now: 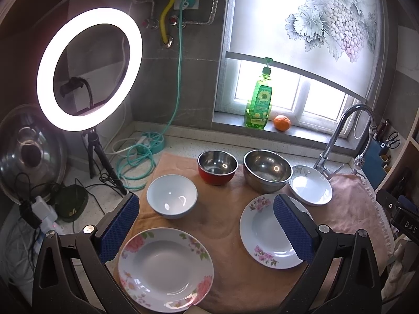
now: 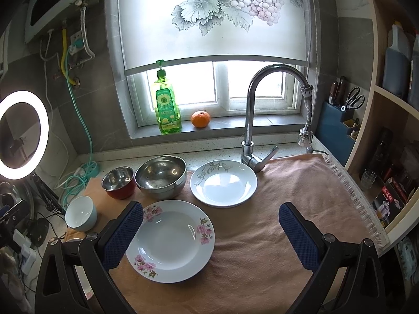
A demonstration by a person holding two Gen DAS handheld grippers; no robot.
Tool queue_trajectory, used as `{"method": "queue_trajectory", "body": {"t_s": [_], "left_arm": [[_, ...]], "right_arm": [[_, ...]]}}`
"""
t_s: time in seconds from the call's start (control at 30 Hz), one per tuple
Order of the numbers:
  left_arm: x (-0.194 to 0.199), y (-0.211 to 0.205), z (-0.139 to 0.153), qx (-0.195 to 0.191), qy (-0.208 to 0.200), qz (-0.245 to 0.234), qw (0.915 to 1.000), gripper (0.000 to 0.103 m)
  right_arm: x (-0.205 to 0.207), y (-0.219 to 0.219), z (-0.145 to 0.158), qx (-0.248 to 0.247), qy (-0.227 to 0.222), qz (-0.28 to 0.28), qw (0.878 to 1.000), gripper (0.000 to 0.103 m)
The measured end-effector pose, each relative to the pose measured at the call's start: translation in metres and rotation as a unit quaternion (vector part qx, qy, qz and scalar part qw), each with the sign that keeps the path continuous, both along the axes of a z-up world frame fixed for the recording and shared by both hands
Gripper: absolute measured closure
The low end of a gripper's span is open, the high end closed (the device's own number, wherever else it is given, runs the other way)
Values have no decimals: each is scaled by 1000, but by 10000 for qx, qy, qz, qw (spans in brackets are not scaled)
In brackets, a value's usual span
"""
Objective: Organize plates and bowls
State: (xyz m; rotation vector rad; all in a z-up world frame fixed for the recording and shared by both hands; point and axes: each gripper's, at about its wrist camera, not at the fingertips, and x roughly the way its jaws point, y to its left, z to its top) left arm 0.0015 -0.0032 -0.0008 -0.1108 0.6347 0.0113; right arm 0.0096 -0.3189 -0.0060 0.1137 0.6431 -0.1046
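Both claws hang spread wide above the counter [image 2: 222, 154], gripping nothing. Between its blue pads, the left claw [image 1: 207, 225] frames a rose-patterned plate [image 1: 165, 267] nearest the camera, with a white bowl [image 1: 171, 196] just beyond it. The right claw [image 2: 210, 235] hovers over a peach towel [image 2: 288, 204] that covers the counter — its left pad sits at the rim of a pink-blossom plate [image 2: 170, 240], while its right pad is over bare cloth.

Further back stand two metal bowls side by side: a red-sided steel bowl [image 2: 119, 181] and a larger all-steel bowl [image 2: 161, 176], close enough that contact cannot be ruled out. Next to the larger one lies a white plate with a green sprig [image 2: 224, 183], just in front of the chrome faucet [image 2: 251, 120].

On the windowsill sit a green soap bottle [image 2: 167, 104] and an orange [image 2: 200, 119] — near each other, not touching. A lit ring light [image 1: 89, 69] stands at the left.
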Motion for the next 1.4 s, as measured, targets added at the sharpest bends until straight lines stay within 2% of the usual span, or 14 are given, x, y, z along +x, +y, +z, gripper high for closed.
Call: {"method": "queue_trajectory", "body": {"t_s": [1.4], "left_arm": [[0,-3,-1,4,-5,-57,10000,1]], "right_arm": [[1,0,-3,2,21,-7,10000,1]]}}
